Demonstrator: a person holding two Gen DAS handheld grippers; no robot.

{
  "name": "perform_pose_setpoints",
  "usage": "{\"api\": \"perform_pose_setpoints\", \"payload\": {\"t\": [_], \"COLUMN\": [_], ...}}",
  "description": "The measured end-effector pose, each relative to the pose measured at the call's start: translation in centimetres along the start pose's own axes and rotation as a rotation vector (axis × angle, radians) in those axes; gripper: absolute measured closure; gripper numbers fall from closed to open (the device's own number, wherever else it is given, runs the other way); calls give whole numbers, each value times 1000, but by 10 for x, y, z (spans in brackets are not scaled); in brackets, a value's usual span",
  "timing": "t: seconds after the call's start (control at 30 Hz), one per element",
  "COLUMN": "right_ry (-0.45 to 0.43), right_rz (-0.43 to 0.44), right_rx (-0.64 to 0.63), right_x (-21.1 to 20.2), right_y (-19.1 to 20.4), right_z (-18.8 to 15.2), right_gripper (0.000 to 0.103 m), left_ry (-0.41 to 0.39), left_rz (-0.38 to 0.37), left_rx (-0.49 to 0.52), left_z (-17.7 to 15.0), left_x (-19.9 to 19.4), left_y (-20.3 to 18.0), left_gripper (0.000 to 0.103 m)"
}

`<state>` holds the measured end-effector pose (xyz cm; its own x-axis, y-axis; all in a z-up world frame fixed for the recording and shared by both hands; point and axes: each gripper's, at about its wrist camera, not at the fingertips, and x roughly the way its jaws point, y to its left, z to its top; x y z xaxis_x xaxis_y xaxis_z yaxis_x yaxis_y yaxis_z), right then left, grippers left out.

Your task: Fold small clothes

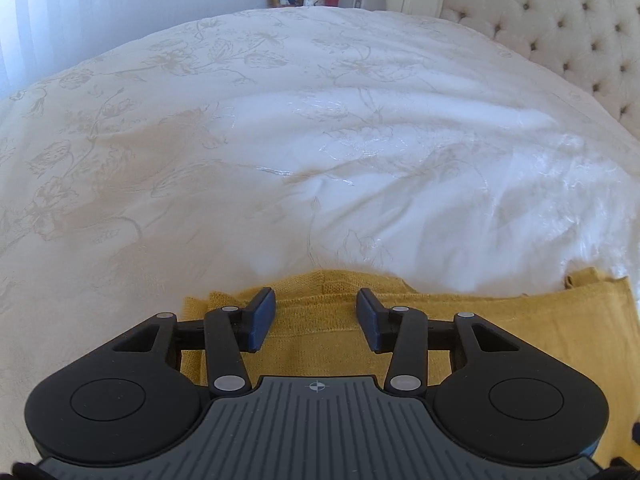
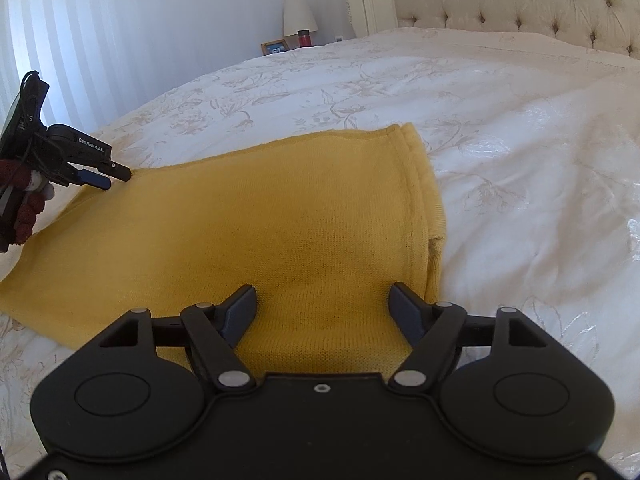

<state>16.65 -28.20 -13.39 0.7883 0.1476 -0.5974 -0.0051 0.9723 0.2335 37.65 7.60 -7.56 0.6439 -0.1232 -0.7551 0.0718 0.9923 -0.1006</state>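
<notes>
Left gripper (image 2: 116, 176) sits at 9 o'clock in the right wrist view, over the far-left edge of the yellow knit garment (image 2: 288, 216); jaws apart, nothing pinched in the left wrist view. Garment lies flat on the white floral bedspread (image 2: 520, 160), centre frame, folded edge toward 2 o'clock. Right gripper (image 2: 322, 312) at 6 o'clock, jaws wide apart over the near hem, clamping nothing.
</notes>
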Motion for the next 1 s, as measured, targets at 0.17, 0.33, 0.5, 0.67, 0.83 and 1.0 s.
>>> {"api": "perform_pose_setpoints", "payload": {"t": [0.17, 0.33, 0.5, 0.67, 0.83, 1.0], "right_ry": [0, -3, -5, -3, 0, -4], "right_rz": [6, 5, 15, 19, 23, 26], "right_rx": [0, 1, 12, 13, 6, 8], "right_x": [1, 0, 0, 0, 1, 0], "right_y": [1, 2, 0, -1, 0, 0], "right_z": [0, -1, 0, 0, 0, -1], "right_gripper": [24, 23, 23, 23, 20, 19], "left_ry": [10, 29, 57, 36, 23, 17], "left_rz": [-108, -164, -88, 8, 104, 125], "left_rx": [-15, 26, 96, 206, 238, 210], "left_z": [-19, -47, -71, -85, -93, -94], "left_x": [-33, -46, -35, -31, -27, -25], "left_y": [-20, -57, -88, -111, -124, -122], "left_gripper": [59, 57, 51, 37, 24, 14]}}
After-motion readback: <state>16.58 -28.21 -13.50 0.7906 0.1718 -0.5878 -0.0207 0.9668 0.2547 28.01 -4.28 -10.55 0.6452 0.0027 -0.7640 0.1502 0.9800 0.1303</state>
